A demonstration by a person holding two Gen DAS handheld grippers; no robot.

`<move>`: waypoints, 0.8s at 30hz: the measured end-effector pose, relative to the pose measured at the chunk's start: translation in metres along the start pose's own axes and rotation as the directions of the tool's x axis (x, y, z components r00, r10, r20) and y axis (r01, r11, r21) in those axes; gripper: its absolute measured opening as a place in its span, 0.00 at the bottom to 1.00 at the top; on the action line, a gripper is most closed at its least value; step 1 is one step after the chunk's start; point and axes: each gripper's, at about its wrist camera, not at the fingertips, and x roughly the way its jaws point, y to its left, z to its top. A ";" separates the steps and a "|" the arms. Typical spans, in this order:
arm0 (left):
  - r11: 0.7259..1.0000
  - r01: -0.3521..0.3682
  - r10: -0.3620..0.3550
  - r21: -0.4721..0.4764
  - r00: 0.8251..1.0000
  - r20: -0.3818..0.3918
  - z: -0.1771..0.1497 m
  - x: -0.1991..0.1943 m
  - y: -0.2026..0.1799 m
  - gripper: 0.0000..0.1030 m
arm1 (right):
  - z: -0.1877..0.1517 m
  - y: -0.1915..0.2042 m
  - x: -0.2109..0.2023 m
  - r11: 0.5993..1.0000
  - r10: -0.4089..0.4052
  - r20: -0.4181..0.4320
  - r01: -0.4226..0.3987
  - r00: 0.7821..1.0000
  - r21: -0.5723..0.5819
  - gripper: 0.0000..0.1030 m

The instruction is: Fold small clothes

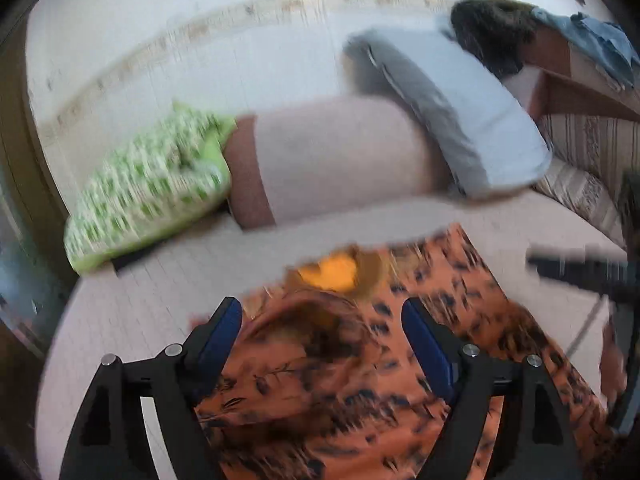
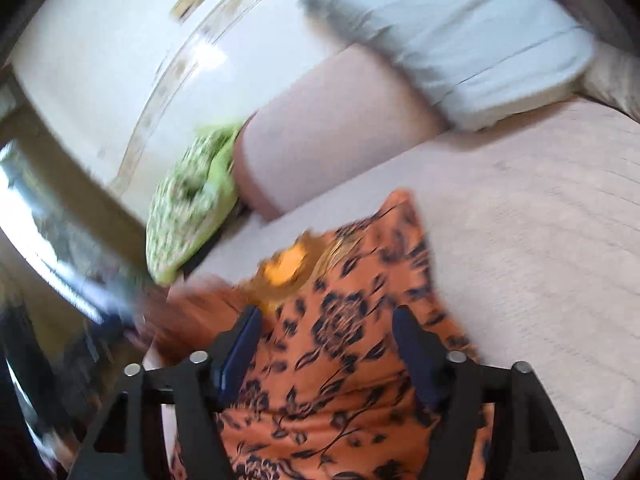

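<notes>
Item: one small orange garment (image 1: 352, 364) with a dark floral print and a yellow patch near its far edge, lying rumpled on the pale pink sofa seat (image 1: 160, 280), directly beneath both of your grippers.

Your left gripper (image 1: 322, 320) — jaws spread wide, blue pads (image 1: 224, 332) clear of the cloth, nothing pinched between them. Your right gripper (image 2: 326, 328) — jaws likewise held apart over the print, pads not pressing on the fabric. In the right wrist view the garment (image 2: 360, 320) ran from the frame's lower edge up to a pointed corner on the seat (image 2: 540, 260).

Surroundings: a pink backrest (image 1: 340, 152) behind the seat; a green-and-white patterned cushion (image 1: 148, 192) propped at its left end; a light blue-grey pillow (image 1: 452, 108) leaning at its right end. A white wall (image 1: 200, 40) with a faded decorative band stood behind.

Hard to read: both views were motion-blurred. A dark furry shape (image 1: 492, 28) and blue cloth (image 1: 592, 40) at the upper right could not be identified, nor the dark blurred bar (image 1: 580, 272) at the right edge.
</notes>
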 end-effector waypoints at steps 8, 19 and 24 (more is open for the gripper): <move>0.876 -0.037 0.012 -0.481 0.998 -0.054 -0.055 0.005 0.117 0.81 | -0.001 -0.001 0.008 1.000 0.006 -0.057 -0.005 0.998 0.020 0.70; 0.842 -0.310 0.087 -0.440 0.885 -0.458 -0.110 0.097 0.163 0.81 | -0.035 0.140 0.057 0.848 -0.114 -0.119 0.035 0.986 -0.529 0.70; 0.796 -0.258 -0.016 -0.547 0.896 -0.444 -0.115 0.099 0.178 0.81 | -0.046 0.237 0.127 0.649 -0.234 -0.238 -0.031 0.943 -0.760 0.71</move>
